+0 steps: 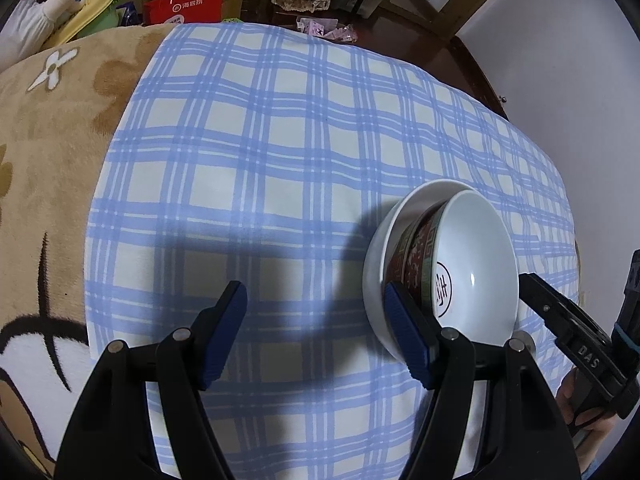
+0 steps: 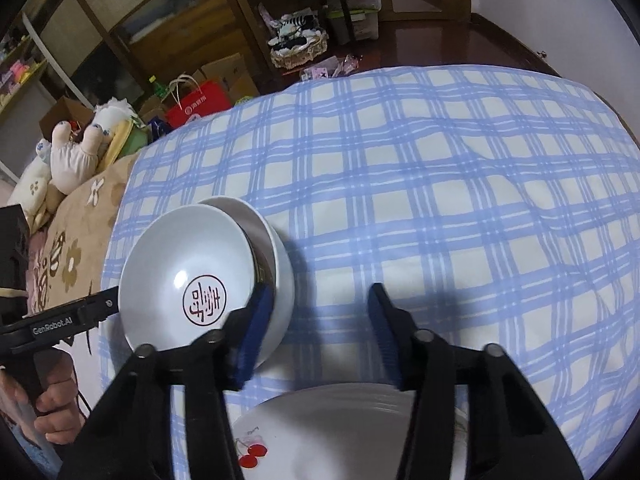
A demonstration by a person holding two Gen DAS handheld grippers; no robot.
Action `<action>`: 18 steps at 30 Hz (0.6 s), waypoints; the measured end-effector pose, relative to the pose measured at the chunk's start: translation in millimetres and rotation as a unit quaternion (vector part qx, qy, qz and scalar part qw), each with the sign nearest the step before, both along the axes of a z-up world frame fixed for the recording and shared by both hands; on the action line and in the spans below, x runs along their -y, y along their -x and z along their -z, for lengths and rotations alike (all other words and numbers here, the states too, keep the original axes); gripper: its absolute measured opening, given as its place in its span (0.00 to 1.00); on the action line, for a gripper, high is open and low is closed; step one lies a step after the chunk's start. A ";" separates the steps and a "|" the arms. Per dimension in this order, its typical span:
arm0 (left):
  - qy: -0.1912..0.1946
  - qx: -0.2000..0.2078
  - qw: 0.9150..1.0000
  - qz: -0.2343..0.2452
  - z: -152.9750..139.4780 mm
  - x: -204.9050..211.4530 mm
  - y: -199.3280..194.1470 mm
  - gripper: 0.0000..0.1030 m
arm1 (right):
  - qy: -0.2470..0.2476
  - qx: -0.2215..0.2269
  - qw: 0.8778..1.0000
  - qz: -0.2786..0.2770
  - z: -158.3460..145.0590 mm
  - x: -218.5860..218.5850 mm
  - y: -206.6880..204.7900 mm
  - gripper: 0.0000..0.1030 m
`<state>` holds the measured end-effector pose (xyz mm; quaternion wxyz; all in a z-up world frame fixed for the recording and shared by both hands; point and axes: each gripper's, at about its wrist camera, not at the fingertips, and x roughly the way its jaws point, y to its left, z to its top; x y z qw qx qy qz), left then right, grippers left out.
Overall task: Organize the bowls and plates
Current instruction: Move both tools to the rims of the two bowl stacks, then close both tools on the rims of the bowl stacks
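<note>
A bowl with a white inside, a dark red seal mark and a red patterned outside point(image 2: 188, 280) sits tilted inside a plain white bowl point(image 2: 284, 280) on the blue checked cloth point(image 2: 440, 200). My right gripper point(image 2: 320, 290) is open over bare cloth, and its left finger point(image 2: 252, 344) overlaps the bowls' right side. White plates point(image 2: 340, 432), the top one printed with cherries, lie stacked under it. My left gripper point(image 1: 314, 288) is open over the cloth point(image 1: 280, 140). Its right finger point(image 1: 408, 336) crosses the front of the nested bowls point(image 1: 472, 248).
A beige flowered blanket point(image 1: 48, 152) covers the left side. Plush toys point(image 2: 76, 148), a red paper bag point(image 2: 200, 104) and cardboard boxes stand beyond it. A basket point(image 2: 298, 50) sits on the dark wooden floor past the far edge. A hand point(image 2: 52, 400) grips the left handle.
</note>
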<state>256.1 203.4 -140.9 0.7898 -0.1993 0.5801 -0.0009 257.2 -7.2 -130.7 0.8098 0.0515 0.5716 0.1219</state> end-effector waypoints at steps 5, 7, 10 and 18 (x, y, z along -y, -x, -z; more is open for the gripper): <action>-0.003 0.003 1.000 0.005 -0.1 2.5 -0.6 0.67 | 0.005 -0.015 1.000 0.004 5.2 -5.2 -2.7 0.44; 0.000 0.003 1.000 0.006 -0.2 2.5 -0.5 0.67 | 0.005 -0.019 1.000 0.004 5.9 -5.1 -3.7 0.44; 0.007 0.004 1.000 0.006 0.4 3.0 -1.0 0.64 | 0.006 -0.024 1.000 0.005 5.9 -3.2 -5.1 0.44; 0.003 0.006 1.000 0.023 -1.6 19.2 -4.7 0.47 | 0.046 -0.028 0.998 -0.012 8.4 -13.6 -8.6 0.43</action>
